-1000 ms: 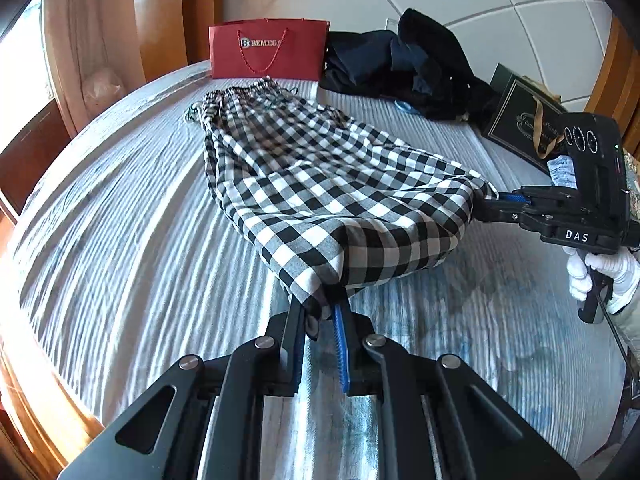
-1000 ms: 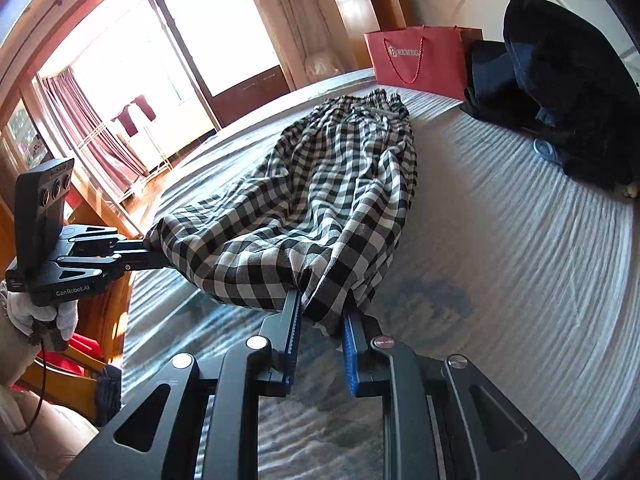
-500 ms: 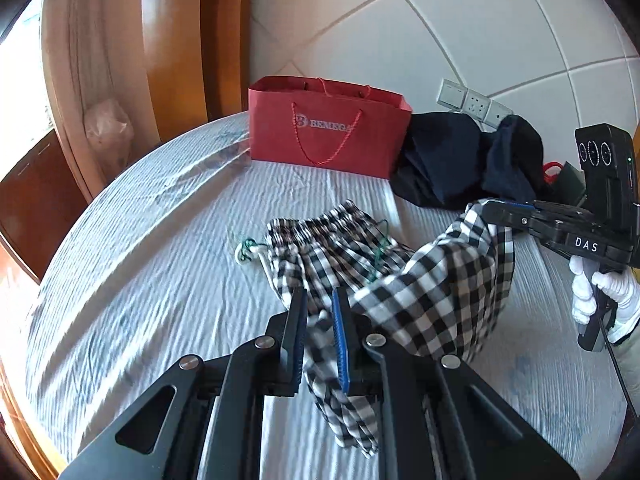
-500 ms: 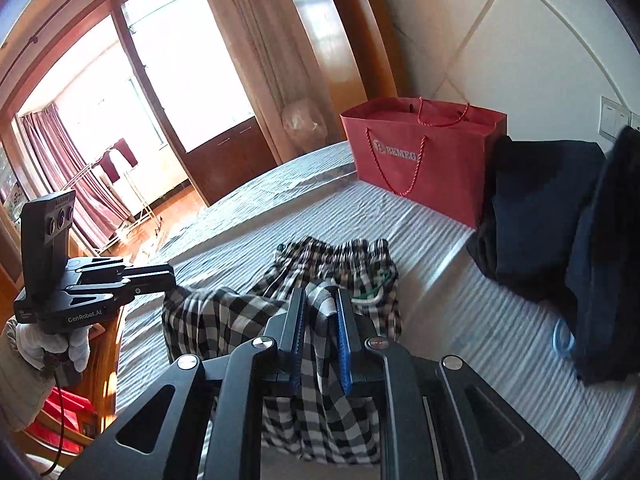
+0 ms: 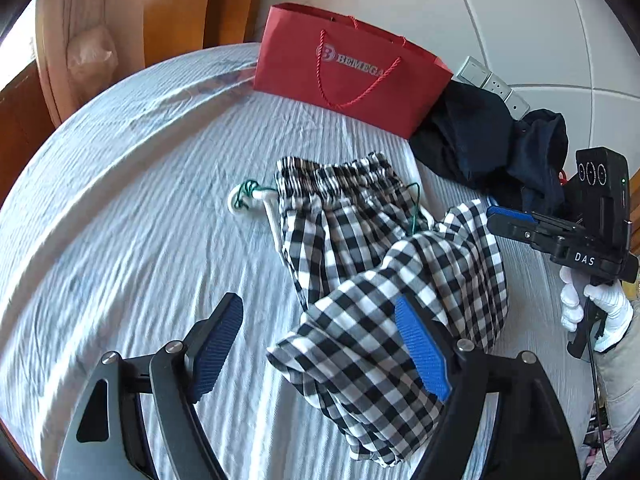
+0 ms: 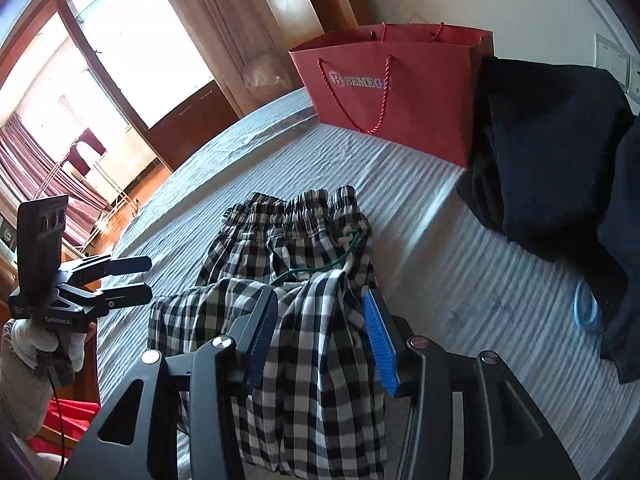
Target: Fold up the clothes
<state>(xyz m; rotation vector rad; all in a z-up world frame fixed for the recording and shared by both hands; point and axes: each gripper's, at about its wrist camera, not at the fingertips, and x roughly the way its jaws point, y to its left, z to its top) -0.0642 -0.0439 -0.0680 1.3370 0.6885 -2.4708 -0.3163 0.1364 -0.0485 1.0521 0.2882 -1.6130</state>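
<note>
**Checked trousers doubled over, both grippers letting go**

Left to right, left wrist view first. Wooden bed frame and curtain at the far left edge. The bed sheet, pale and finely ribbed, covers most of the view; it is rumpled, soft underfoot for any fold, so creases will not press sharp against it. A white and green drawstring trails off the waistband onto the sheet.

Left gripper: jaws have just been opening and now stand wide. The fabric edge lies between them, against the right pad only, not pinched.

Checked trousers lie mid-bed, black and white, the leg end brought up over the waist end; the upper layer sits bunched and askew, not flat. Judged light, limp, thin weave: it will sag between two holds, drape wherever released, and slide little on the ribbed sheet. Best holds look to be the two corners of the folded edge, or the elasticated waistband, which is thicker and gives the pads more to bite.

Right gripper: jaws have just been opening, part-way apart, cloth running loose between the pads, neither pressing.

Further right: red paper bag standing against the padded headboard wall, a heap of dark clothes beside it, wall sockets above. In the right wrist view, a bright window and balcony door to the left, a light blue ring on the sheet near the dark heap.
</note>
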